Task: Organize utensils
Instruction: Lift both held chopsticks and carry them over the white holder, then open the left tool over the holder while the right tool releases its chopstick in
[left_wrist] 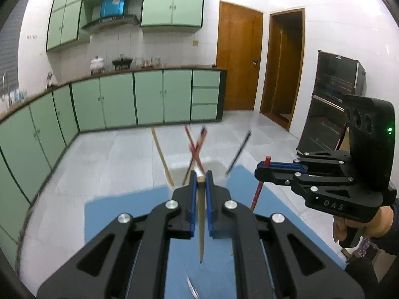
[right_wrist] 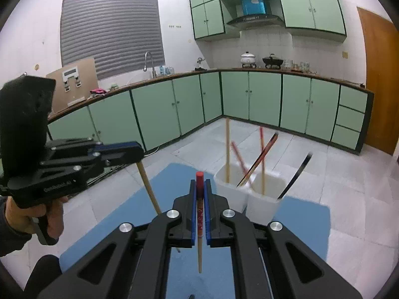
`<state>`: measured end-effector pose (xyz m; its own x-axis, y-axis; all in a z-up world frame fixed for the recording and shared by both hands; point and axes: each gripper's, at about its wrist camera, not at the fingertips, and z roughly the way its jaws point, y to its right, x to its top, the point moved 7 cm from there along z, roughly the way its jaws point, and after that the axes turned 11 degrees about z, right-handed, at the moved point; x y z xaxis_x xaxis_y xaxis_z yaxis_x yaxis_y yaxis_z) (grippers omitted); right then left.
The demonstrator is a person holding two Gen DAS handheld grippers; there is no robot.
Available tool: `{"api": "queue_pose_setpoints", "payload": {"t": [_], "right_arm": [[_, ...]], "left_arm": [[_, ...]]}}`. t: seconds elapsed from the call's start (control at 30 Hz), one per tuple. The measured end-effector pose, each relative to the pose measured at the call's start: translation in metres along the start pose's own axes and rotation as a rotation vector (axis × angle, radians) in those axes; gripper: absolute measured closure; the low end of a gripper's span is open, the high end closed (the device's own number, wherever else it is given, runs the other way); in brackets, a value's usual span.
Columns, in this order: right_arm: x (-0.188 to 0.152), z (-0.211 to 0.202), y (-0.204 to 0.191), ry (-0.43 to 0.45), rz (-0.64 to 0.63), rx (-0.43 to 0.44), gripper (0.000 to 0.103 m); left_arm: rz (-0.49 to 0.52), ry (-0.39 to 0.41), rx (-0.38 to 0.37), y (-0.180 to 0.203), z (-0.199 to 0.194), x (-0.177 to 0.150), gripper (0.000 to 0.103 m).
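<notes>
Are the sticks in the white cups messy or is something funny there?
A bit messy. In the two joined white plastic cups, the chopsticks lean every which way: two red ones and a dark one cross, and a black one tilts far out. Nothing looks spilled or broken.

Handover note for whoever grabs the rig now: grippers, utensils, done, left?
Left gripper: shut on a plain wooden chopstick.
Right gripper: shut on a red-topped chopstick.
Both are held above the blue mat, short of the white two-compartment holder.
Done: several chopsticks already stand in the holder.
Left: drop these two in. Which compartment suits each is unclear, since the sticks in it are blurred.
</notes>
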<state>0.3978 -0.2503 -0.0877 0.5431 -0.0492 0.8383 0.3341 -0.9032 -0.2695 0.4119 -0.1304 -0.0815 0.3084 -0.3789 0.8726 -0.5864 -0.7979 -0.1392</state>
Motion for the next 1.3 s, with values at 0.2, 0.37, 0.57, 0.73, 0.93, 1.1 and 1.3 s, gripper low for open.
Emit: {"api": "queue_pose_setpoints", "payload": {"t": [0.2, 0.37, 0.57, 0.73, 0.93, 1.1, 1.3], "right_arm": [[0.081, -0.006, 0.013, 0.083, 0.017, -0.018, 0.098], [0.128, -0.002, 0.020, 0.130, -0.002, -0.058, 0.098], [0.135, 0.024, 0.043, 0.136, -0.014, -0.124, 0.097], [0.109, 0.050, 0.054, 0.094, -0.027, -0.142, 0.097], [0.085, 0.073, 0.061, 0.051, -0.039, -0.155, 0.097], [0.070, 0.077, 0.069, 0.034, -0.020, -0.169, 0.093], [0.065, 0.056, 0.072, 0.074, 0.010, -0.140, 0.078]], "left_arm": [[0.007, 0.076, 0.022, -0.023, 0.001, 0.070, 0.097], [-0.002, 0.119, 0.049, -0.042, 0.012, 0.119, 0.097], [0.009, 0.130, 0.070, -0.048, 0.041, 0.134, 0.097], [-0.009, 0.109, 0.060, -0.051, 0.074, 0.117, 0.097], [-0.022, 0.064, 0.045, -0.052, 0.110, 0.084, 0.097], [-0.048, 0.027, 0.042, -0.057, 0.128, 0.058, 0.096], [-0.035, 0.021, 0.084, -0.052, 0.116, 0.036, 0.060]]}}
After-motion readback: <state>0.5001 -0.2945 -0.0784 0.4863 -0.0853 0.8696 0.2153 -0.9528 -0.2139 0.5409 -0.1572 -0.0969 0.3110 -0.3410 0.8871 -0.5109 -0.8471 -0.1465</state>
